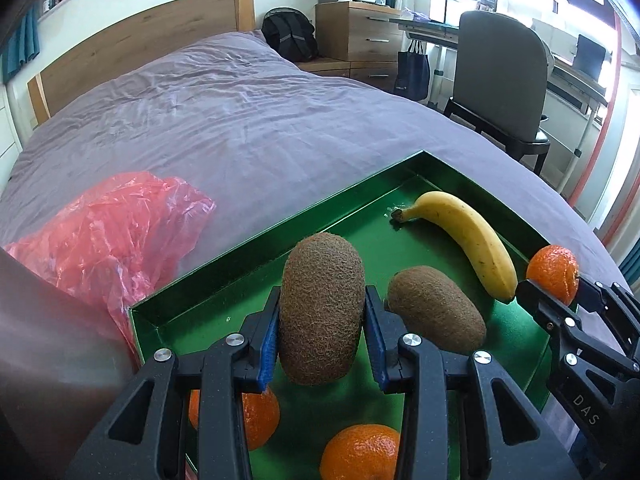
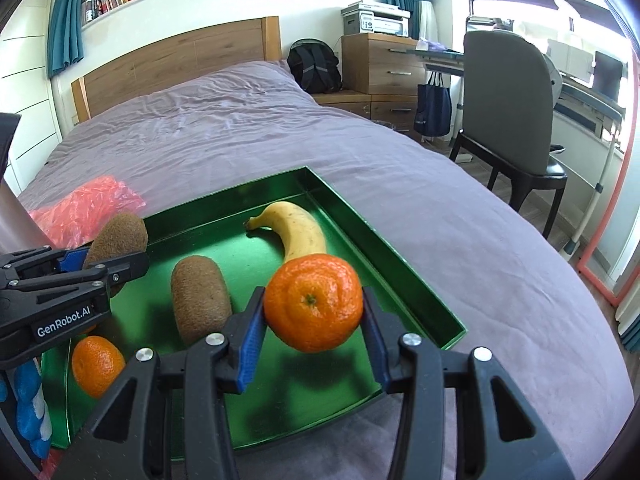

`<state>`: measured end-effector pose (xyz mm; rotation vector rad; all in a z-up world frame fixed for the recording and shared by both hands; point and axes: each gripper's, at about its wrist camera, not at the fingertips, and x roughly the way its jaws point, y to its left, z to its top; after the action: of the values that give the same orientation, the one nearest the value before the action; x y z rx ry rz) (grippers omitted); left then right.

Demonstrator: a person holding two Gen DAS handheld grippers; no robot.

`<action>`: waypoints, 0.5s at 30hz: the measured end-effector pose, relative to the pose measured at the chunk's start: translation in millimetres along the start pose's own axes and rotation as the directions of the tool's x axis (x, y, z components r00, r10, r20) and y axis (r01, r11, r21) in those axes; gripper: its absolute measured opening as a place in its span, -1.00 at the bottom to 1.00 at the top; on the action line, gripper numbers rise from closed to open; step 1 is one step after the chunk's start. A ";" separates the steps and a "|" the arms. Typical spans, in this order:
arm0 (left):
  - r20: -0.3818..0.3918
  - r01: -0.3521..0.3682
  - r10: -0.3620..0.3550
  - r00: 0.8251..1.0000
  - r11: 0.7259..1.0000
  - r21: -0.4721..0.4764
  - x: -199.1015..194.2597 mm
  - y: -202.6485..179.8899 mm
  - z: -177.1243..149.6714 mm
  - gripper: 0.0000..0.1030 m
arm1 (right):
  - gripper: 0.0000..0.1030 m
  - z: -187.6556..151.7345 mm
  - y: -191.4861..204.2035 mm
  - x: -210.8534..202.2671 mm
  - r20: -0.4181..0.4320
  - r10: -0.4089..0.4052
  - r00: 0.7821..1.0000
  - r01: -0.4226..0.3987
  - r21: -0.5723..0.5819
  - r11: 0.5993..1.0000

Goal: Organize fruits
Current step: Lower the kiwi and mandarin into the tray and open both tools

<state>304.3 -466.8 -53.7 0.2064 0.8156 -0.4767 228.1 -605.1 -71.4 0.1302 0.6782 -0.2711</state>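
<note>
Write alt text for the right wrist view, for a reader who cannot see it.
The right gripper holds a mandarin above a green tray that sits on a purple bed. In the tray lie a banana, a kiwi and another mandarin. At left, the left gripper holds a second kiwi.

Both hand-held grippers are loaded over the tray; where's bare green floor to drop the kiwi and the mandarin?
Free: the green tray floor along its left wall, beyond the held kiwi; and the near right part, under the held mandarin. Crowded: the middle, with the lying kiwi and banana, and the near left corner with loose mandarins.
</note>
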 end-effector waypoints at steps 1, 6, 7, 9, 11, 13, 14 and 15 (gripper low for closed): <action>0.000 0.001 -0.001 1.000 1.000 0.001 1.1 -0.3 0.2 -0.36 | -0.82 0.2 -0.6 0.5 0.002 -0.003 1.000 0.003 0.002 1.000; -0.016 -0.001 0.001 1.000 1.000 0.003 6.1 -1.6 -3.2 -0.36 | -0.82 -0.3 4.2 9.9 -0.009 -0.029 1.000 0.029 -0.019 0.999; -0.018 -0.002 0.002 1.000 1.000 0.002 7.4 -1.6 -4.3 -0.36 | -0.82 -1.1 4.7 13.0 -0.013 -0.026 1.000 0.025 -0.014 1.000; -0.025 0.001 -0.001 1.000 1.000 0.004 10.5 -2.2 -5.7 -0.36 | -0.82 -1.0 5.3 15.7 -0.011 -0.030 0.999 0.030 -0.012 0.999; -0.035 0.001 -0.001 0.999 1.000 0.005 13.5 -2.5 -6.4 -0.36 | -0.82 -1.8 3.8 17.3 -0.011 -0.031 0.999 0.031 -0.006 0.999; -0.039 0.004 -0.003 0.999 1.000 0.004 15.1 -2.3 -7.1 -0.36 | -0.80 -3.5 2.6 18.9 -0.014 -0.022 1.000 0.022 0.001 1.000; -0.040 0.003 -0.003 0.999 1.000 0.003 15.3 -2.0 -7.7 -0.36 | -0.80 -3.4 2.7 19.1 -0.014 -0.023 1.000 0.023 0.001 1.000; -0.044 0.003 -0.003 0.999 1.000 0.003 16.1 -2.4 -8.1 -0.36 | -0.80 -3.5 2.7 18.9 -0.012 -0.024 1.000 0.024 0.001 1.000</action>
<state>307.2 -471.3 -71.0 0.2191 0.8581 -0.4777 240.9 -605.6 -86.0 0.1254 0.6922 -0.2937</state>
